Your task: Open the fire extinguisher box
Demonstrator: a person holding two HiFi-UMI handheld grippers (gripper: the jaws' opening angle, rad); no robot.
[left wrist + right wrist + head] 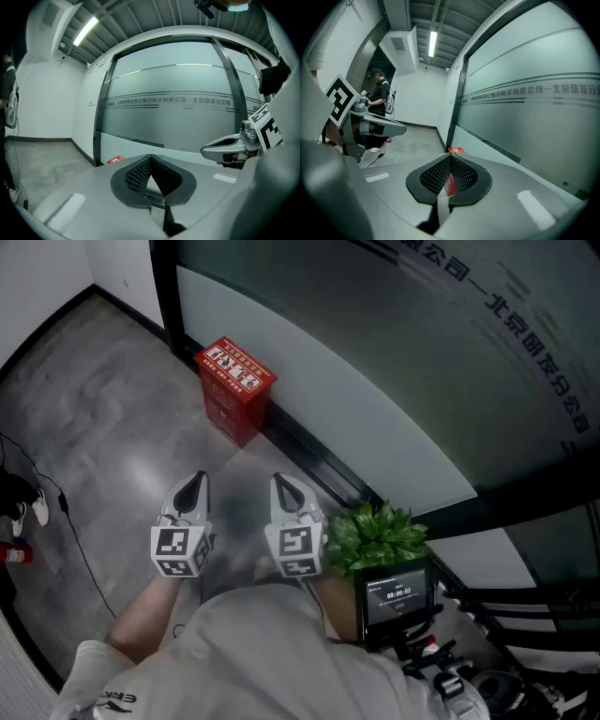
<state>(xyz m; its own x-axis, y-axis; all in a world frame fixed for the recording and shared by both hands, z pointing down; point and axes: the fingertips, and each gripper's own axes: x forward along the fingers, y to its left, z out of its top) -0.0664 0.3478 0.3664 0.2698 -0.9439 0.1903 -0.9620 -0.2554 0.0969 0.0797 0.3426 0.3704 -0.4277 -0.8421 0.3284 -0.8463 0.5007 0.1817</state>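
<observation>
Office corridor: frosted glass partition (394, 362), grey floor (103, 418).

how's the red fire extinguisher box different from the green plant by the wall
The fire extinguisher box is red, rectangular and hard-edged; the plant is green, leafy and irregular. The box stands further ahead on the floor, while the plant is close beside the right gripper. Both sit along the foot of the glass wall.

The right claw (450, 159) hides most of the fire extinguisher box (457, 151). A person (8, 93) at nine o'clock is cut off.
</observation>
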